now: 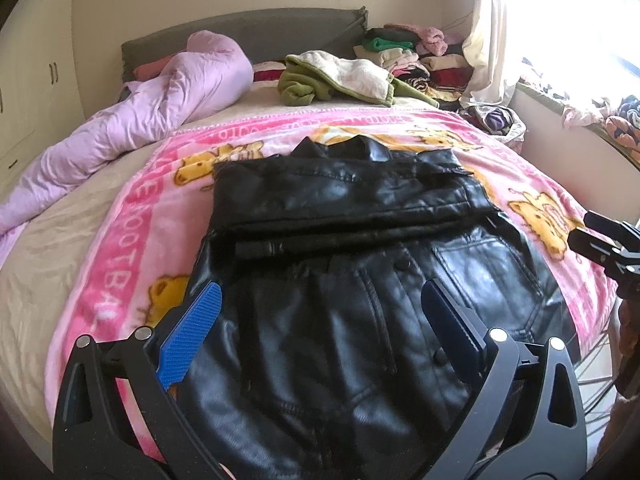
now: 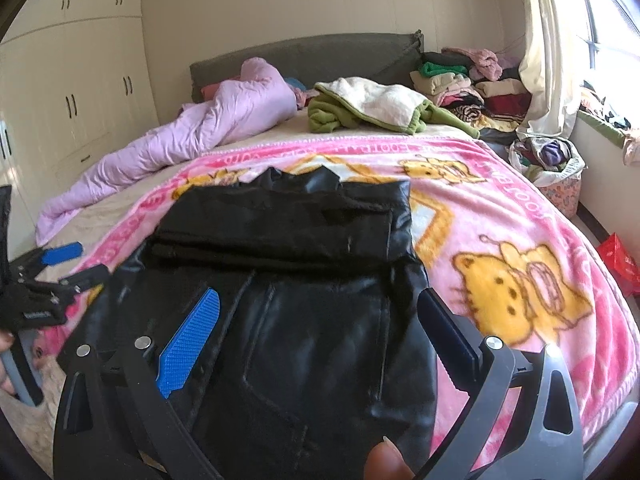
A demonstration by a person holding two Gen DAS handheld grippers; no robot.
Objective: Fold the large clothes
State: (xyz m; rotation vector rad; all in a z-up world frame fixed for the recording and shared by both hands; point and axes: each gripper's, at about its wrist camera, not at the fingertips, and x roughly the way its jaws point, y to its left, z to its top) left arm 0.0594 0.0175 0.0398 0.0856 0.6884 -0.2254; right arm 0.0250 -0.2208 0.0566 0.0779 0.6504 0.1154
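The black leather jacket lies half folded on the pink blanket; the left gripper and right gripper are held wide open, empty, above its near hem, which probably must be gripped next

I hold my left gripper and right gripper side by side, both jaws spread wide, gripping nothing.

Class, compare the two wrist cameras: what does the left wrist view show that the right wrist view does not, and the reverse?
Only the left wrist view shows the right gripper at its right edge. Only the right wrist view shows the left gripper at its left edge, a red bag on the floor and a fingertip at the bottom. Both show the black leather jacket on the pink blanket, the lilac duvet and the stacked clothes.
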